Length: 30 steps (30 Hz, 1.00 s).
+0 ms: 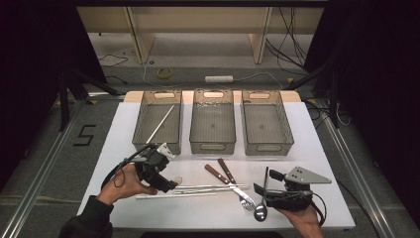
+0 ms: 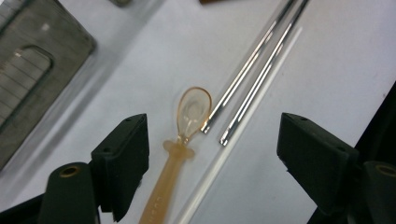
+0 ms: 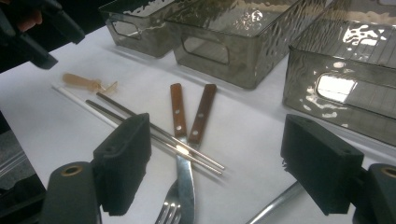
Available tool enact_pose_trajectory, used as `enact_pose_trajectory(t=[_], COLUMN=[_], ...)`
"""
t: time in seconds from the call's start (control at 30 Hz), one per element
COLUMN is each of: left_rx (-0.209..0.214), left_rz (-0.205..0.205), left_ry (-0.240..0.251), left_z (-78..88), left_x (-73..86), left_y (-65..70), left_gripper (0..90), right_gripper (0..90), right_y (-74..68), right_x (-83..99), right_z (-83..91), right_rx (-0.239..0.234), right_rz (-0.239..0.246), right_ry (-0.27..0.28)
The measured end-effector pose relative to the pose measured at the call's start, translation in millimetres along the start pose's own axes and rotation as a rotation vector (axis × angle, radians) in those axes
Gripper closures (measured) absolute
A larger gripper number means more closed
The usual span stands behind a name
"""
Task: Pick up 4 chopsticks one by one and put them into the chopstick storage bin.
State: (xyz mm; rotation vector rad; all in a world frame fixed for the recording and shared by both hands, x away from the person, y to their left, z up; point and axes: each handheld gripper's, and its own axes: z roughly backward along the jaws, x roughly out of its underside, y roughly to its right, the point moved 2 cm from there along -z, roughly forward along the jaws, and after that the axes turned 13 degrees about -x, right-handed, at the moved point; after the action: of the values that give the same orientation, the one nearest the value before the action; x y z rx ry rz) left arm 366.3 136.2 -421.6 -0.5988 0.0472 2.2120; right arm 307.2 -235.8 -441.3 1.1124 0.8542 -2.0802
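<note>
the white worktop (image 1: pixel 124 148) carries three smoky clear bins along its far edge, set side by side like sorting slots. the left bin (image 1: pixel 157 121) already has one metal chopstick (image 1: pixel 161 123) leaning corner to corner in it; the middle bin (image 1: pixel 213 121) and right bin (image 1: pixel 264 123) look bare. the loose cutlery lies in a cluster in front of them, within easy reach of both hands. the right claw (image 1: pixel 261 189) rests low on the near right side, jaws wide apart and holding nothing, next to a large spoon (image 1: pixel 261 210), as if waiting its turn. the left claw (image 1: pixel 171 184) hovers at the near left, jaws wide apart with nothing pressed between them, aimed down at the left ends of the pile. two wooden-handled pieces (image 3: pixel 189 116), one of them a fork, cross over a pair of metal chopsticks (image 2: pixel 252 70), with a white stick (image 2: pixel 224 158) just beside them. smallest is the amber plastic spoon (image 2: pixel 187 126), lying flat between the open left jaws by the chopstick tips, probably the next pick.
</note>
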Motion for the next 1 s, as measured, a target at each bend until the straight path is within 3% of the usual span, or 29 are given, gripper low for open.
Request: enact_pose_trajectory(t=[0.03, 0.1, 0.13, 0.5, 1.0], left_rx=[0.005, 0.003, 0.012, 0.029, -0.009], left_rz=[-0.029, -0.038, -0.063, -0.149, -0.188], left_ry=[-0.023, -0.027, -0.041, -0.114, -0.146], left_z=[-1.7, -2.8, -5.3, -23.9, -40.3], left_x=[3.1, 4.3, 6.9, 15.0, 24.0], left_y=[3.4, 5.8, 10.7, 25.9, 24.4], left_gripper=[25.9, 27.7, 29.1, 42.4, 57.3], right_gripper=[25.5, 25.5, 25.5, 25.5, 25.5], right_y=[-0.2, -0.2, -0.2, -0.3, -0.9], right_x=[0.0, -0.1, -0.1, 0.0, 0.1], right_z=[-0.4, -0.7, -0.8, -1.1, -1.2], right_rx=[0.0, 0.001, 0.0, -0.001, -0.002], right_rz=[0.0, 0.002, 0.002, 0.002, 0.002], right_ry=[-0.001, 0.0, 0.0, -0.002, -0.004])
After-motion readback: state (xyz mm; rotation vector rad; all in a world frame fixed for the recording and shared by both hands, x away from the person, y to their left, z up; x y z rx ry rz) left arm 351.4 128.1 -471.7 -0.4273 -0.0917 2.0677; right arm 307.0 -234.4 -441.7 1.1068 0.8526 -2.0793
